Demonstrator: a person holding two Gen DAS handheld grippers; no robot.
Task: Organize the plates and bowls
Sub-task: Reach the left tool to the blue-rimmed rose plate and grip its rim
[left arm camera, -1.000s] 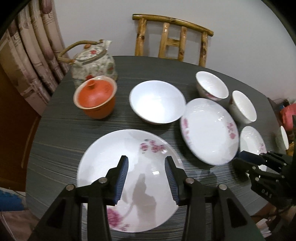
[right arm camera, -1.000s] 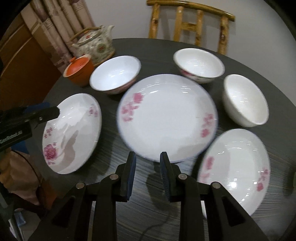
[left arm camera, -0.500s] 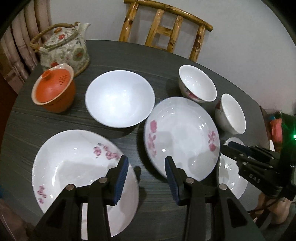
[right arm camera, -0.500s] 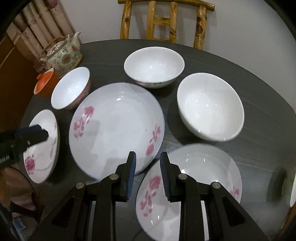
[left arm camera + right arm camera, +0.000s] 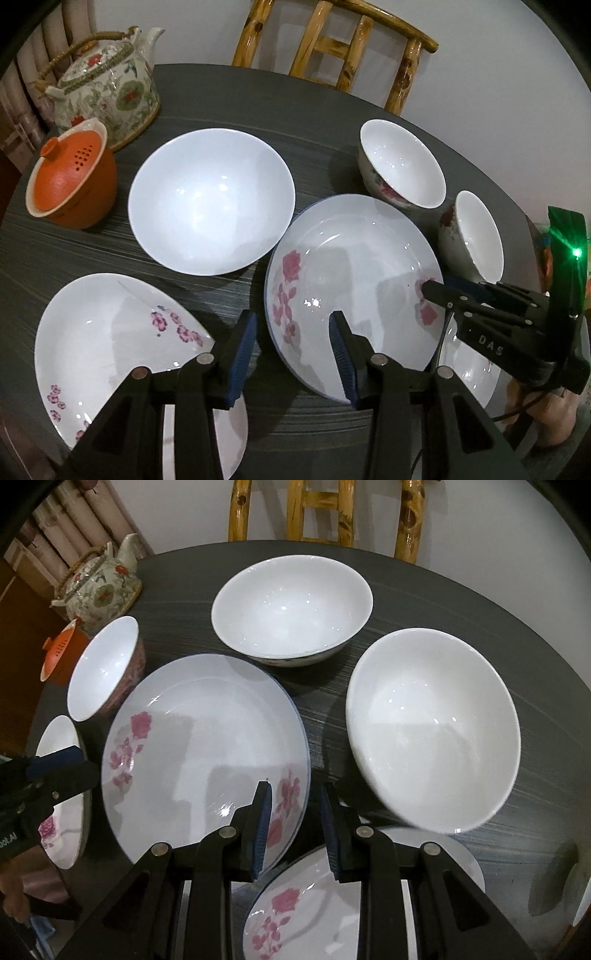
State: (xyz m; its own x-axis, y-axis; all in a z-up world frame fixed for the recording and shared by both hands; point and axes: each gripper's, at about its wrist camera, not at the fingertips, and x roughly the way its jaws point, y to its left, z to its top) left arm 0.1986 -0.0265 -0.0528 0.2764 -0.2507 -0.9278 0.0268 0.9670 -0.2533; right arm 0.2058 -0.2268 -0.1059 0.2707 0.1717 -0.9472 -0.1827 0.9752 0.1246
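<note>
Nearest, left gripper (image 5: 291, 349): fingers part-way apart, nothing between them, pointing steeply down over the dark round table (image 5: 229, 92). Its gap straddles the near-left rim of the big rose plate (image 5: 351, 266); whether the pads touch that rim cannot be told.

Right gripper (image 5: 295, 825): fingers narrower, a slim gap, nothing held. The gap sits over the near-right rim of the same rose plate (image 5: 199, 738); contact cannot be told. In the left wrist view the right gripper (image 5: 428, 286) reaches over the plate's right edge from the right.

Near row:
- left: blossom plate (image 5: 110, 332), partly under the left gripper's frame.
- centre: rose plate, flat on the table.
- right: another rose-printed plate (image 5: 295, 901), under the right gripper, just beside the centre plate.

Further back:
- plain white bowl (image 5: 210, 199), just beside the rose plate's far-left rim.
- two small bowls with floral outsides: one (image 5: 402, 166) beyond the plate, one (image 5: 476, 236) at its right.
- lidded orange cup (image 5: 70, 184), left of the white bowl.
- floral teapot (image 5: 107, 85), behind the cup.

Beyond the table's far edge: bamboo chair (image 5: 332, 40) against the pale wall.
</note>
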